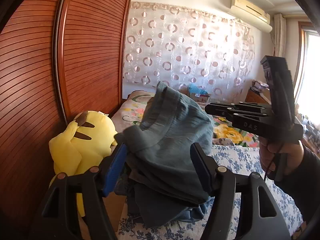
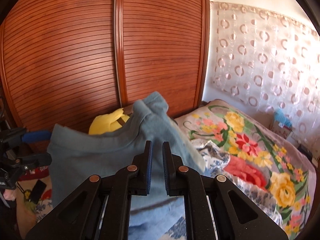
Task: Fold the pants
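The blue-grey pants (image 1: 170,140) hang bunched in the air over the bed, with the waistband uppermost. My left gripper (image 1: 159,170) is open; the cloth sags between its blue pad (image 1: 115,170) and the other finger, and neither one presses on it. A hand (image 1: 280,156) at the right holds my right gripper (image 1: 209,108), whose tips are beside the pants' right edge. In the right wrist view the right gripper (image 2: 157,160) stands nearly shut in front of the pants (image 2: 96,160), and I cannot tell if cloth is nipped. The left gripper (image 2: 38,148) shows at the left edge.
A yellow plush toy (image 1: 80,140) leans against the louvred wooden wardrobe doors (image 1: 90,60) on the left. A flowered blanket (image 2: 250,150) and a blue-and-white floral sheet (image 1: 236,160) cover the bed. A patterned curtain (image 1: 190,50) and a cardboard box (image 1: 198,96) stand behind.
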The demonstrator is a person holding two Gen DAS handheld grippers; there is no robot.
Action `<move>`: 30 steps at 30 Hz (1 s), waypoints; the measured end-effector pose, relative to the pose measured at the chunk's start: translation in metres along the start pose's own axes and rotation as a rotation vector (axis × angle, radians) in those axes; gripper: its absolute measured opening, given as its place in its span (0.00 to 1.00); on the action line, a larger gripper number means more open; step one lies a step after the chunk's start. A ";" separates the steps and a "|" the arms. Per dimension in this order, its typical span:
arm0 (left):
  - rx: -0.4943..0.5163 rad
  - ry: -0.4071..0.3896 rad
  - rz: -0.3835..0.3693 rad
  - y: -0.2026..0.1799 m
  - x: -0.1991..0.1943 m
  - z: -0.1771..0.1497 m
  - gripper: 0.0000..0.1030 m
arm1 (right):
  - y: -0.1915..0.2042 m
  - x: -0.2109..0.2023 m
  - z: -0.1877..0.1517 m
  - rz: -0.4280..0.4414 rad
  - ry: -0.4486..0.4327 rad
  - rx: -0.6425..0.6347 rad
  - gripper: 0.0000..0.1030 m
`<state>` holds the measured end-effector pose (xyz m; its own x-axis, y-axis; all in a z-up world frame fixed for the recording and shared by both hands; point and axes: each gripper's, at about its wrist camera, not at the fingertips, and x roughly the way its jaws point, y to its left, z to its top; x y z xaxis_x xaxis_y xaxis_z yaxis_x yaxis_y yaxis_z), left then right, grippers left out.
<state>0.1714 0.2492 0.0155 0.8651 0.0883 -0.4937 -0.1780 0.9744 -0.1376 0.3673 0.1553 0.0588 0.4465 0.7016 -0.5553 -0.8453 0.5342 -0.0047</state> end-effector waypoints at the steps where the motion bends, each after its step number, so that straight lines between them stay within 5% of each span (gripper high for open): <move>1: 0.009 0.002 0.004 -0.002 0.000 0.000 0.66 | 0.001 -0.004 -0.003 0.000 -0.002 0.006 0.07; 5: 0.014 0.012 -0.019 -0.008 0.000 -0.002 0.78 | 0.007 -0.016 -0.009 -0.012 -0.006 0.013 0.07; 21: 0.075 0.042 -0.035 -0.035 -0.002 -0.015 0.78 | -0.005 -0.060 -0.052 -0.080 -0.014 0.111 0.10; 30: 0.139 0.035 -0.076 -0.073 -0.009 -0.022 0.79 | -0.014 -0.100 -0.093 -0.156 -0.011 0.189 0.21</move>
<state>0.1664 0.1731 0.0110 0.8562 0.0082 -0.5165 -0.0437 0.9974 -0.0567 0.3071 0.0336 0.0366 0.5713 0.6081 -0.5512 -0.6963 0.7146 0.0666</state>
